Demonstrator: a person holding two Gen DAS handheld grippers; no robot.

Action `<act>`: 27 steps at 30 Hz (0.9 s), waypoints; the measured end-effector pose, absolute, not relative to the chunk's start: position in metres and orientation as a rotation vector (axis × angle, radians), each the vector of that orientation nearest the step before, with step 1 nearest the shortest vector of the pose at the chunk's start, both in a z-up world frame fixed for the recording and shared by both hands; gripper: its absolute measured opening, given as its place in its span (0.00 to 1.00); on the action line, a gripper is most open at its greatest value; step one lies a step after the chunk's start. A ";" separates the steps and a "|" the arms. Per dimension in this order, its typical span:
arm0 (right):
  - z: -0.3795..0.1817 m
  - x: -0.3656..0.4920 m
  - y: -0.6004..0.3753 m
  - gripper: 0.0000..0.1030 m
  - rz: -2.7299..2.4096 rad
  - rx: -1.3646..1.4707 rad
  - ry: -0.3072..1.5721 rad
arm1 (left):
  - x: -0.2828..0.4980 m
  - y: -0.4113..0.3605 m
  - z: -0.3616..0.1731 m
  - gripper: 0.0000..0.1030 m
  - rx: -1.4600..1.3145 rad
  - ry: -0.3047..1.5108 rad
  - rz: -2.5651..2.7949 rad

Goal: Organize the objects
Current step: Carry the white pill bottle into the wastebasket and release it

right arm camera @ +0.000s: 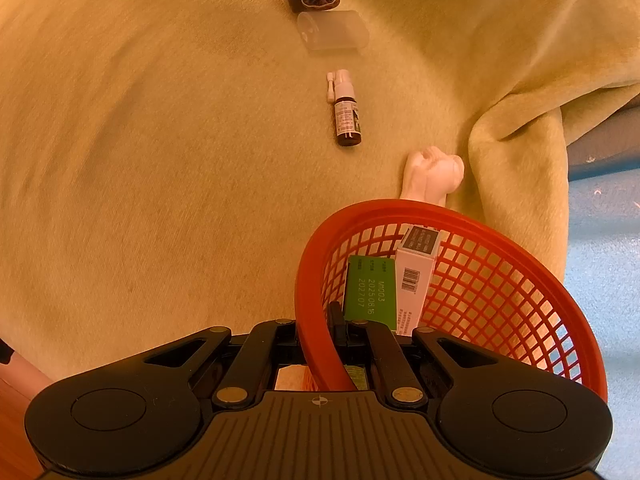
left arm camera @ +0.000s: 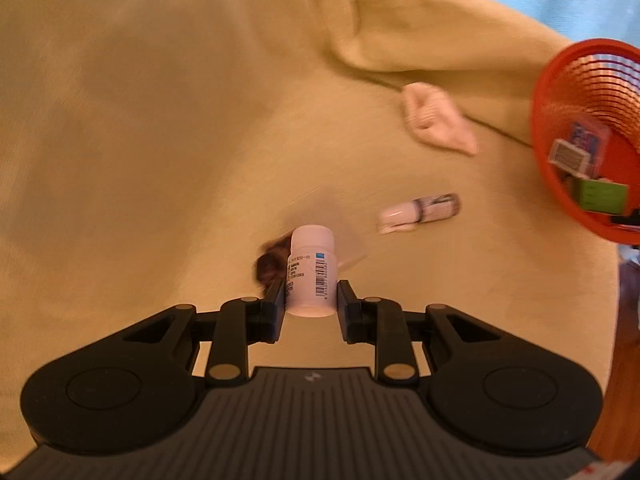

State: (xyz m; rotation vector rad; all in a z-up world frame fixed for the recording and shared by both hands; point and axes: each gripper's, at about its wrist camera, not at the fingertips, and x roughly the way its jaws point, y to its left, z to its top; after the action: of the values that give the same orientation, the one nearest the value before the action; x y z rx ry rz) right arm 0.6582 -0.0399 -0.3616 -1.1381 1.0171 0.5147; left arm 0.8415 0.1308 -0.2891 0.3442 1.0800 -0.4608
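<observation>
Gripped across its waist by the left gripper (left arm camera: 311, 300), a light, stiff, slippery white bottle (left arm camera: 310, 276) hangs, while the right gripper (right arm camera: 318, 332) pinches the red basket (right arm camera: 520, 276) rim.

Background stuff only: a fuzzy yellow-green blanket (left arm camera: 160, 120) covers pretty much the whole surface, a bit patchy where the nap lies different ways; it's bunched into a thick fold (left arm camera: 400, 20) at the far side in the left wrist view, and in the right wrist view that fold (right arm camera: 516, 152) drapes over the edge; past it there's a light blue floor (right arm camera: 608, 260), looks like carpet but too blurry to swear; a grey band (right arm camera: 600, 140) sits above that; a bit of wood surface (left arm camera: 616, 400) peeks out low right; something pinkish (right arm camera: 24, 372) at the lower left, can't tell what.
</observation>
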 end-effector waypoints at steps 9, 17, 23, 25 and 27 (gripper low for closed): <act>-0.362 0.654 -0.041 0.02 0.519 -1.133 1.013 | 0.827 0.050 -0.258 0.21 0.395 1.011 -0.684; -0.360 0.650 -0.043 0.02 0.517 -1.122 1.006 | 0.825 -0.027 -0.238 0.21 0.385 0.959 -0.904; -0.360 0.648 -0.046 0.02 0.514 -1.109 1.001 | 0.817 -0.073 -0.229 0.22 0.397 0.919 -1.031; -0.360 0.648 -0.046 0.02 0.512 -1.104 0.999 | 0.814 -0.085 -0.228 0.22 0.399 0.906 -1.069; -0.359 0.649 -0.047 0.02 0.510 -1.099 0.997 | 0.812 -0.095 -0.229 0.23 0.382 0.909 -1.114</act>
State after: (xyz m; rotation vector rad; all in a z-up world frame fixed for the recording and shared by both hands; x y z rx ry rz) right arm 0.6485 -0.0470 -0.3595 -1.0990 0.9972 0.5104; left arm 0.8116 -0.0950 -0.2294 0.3819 0.9092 -1.1140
